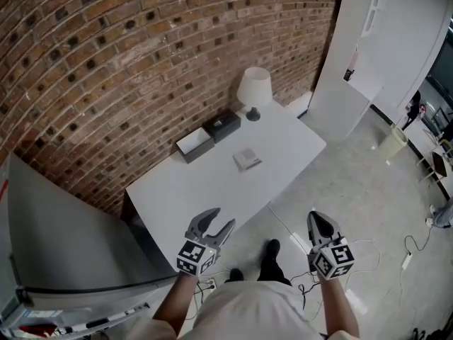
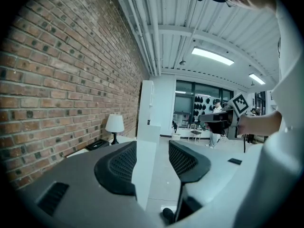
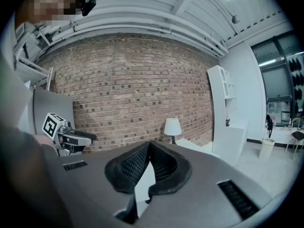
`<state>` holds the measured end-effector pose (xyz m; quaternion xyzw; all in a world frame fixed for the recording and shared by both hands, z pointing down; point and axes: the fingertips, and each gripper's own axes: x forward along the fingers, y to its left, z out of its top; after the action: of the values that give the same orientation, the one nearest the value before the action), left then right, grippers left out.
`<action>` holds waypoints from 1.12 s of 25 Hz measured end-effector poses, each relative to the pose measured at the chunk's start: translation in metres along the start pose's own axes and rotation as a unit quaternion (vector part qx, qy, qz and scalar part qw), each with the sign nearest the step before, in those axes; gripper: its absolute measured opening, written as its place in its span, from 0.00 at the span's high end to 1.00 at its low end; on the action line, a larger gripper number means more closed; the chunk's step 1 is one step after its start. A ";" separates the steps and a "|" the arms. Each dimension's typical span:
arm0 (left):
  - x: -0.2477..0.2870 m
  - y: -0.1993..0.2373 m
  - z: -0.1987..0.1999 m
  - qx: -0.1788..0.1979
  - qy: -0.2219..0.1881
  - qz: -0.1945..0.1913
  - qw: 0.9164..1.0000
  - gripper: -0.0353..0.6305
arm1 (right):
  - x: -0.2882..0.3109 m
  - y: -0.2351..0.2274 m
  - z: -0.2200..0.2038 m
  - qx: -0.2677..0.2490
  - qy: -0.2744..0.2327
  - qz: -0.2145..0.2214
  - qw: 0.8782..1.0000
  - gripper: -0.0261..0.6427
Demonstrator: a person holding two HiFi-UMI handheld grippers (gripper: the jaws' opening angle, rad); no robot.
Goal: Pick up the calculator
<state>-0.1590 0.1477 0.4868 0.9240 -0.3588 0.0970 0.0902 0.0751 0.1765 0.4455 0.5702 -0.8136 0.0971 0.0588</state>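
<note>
So, the calculator (image 1: 247, 159) is a small, flat, light-grey slab, roughly square. It's lying around the middle of the white bench (image 1: 184, 197), near a black box (image 1: 222, 126) and a white-topped box (image 1: 195, 145). Its keys are too small to make out. My left gripper (image 1: 221, 218) has its jaws spread, nothing between them. My right gripper (image 1: 316, 217) has its jaws pressed together, empty. Both are at the bench's near side, well apart from the calculator.

The left hand-held gripper (image 1: 220, 219) extends forward from a bare forearm (image 1: 175, 302), jaws apart, with nothing between them. The right hand-held gripper (image 1: 316, 217) is held alongside, well apart from the left; its jaws appear to meet at the tips, empty.
</note>
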 end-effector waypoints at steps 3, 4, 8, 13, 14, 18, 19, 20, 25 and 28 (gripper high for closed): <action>0.013 0.004 -0.004 -0.005 0.007 0.005 1.000 0.60 | 0.015 -0.011 -0.005 0.003 0.005 0.008 1.000 0.94; 0.019 0.006 -0.005 -0.005 0.008 0.008 1.000 0.60 | 0.021 -0.017 -0.006 0.003 0.006 0.012 1.000 0.94; 0.047 0.012 -0.003 -0.010 0.015 0.018 1.000 0.60 | 0.048 -0.042 -0.006 0.006 0.013 0.025 1.000 0.94; 0.098 0.020 0.006 -0.011 0.019 0.026 0.999 0.60 | 0.090 -0.086 -0.003 0.009 0.022 0.045 0.999 0.94; 0.109 0.021 0.008 -0.011 0.019 0.028 0.999 0.60 | 0.099 -0.095 -0.003 0.010 0.025 0.050 0.998 0.94; 0.154 0.025 0.017 -0.008 0.021 0.039 0.999 0.60 | 0.133 -0.133 0.001 0.008 0.034 0.074 0.997 0.94; 0.164 0.026 0.019 -0.007 0.022 0.044 0.999 0.60 | 0.141 -0.142 0.003 0.007 0.036 0.080 0.996 0.94; 0.174 0.027 0.021 -0.007 0.024 0.049 0.998 0.60 | 0.149 -0.151 0.004 0.006 0.038 0.087 0.995 0.94; 0.215 0.032 0.024 -0.004 0.038 0.085 0.996 0.60 | 0.188 -0.187 0.006 0.011 0.050 0.122 0.991 0.94; 0.235 0.035 0.024 0.001 0.047 0.099 0.994 0.60 | 0.206 -0.203 0.004 0.012 0.056 0.136 0.989 0.94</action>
<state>-0.0099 -0.0352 0.5246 0.8783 -0.4438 0.1496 0.0959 0.1954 -0.0806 0.5023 0.4486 -0.8778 0.1457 0.0838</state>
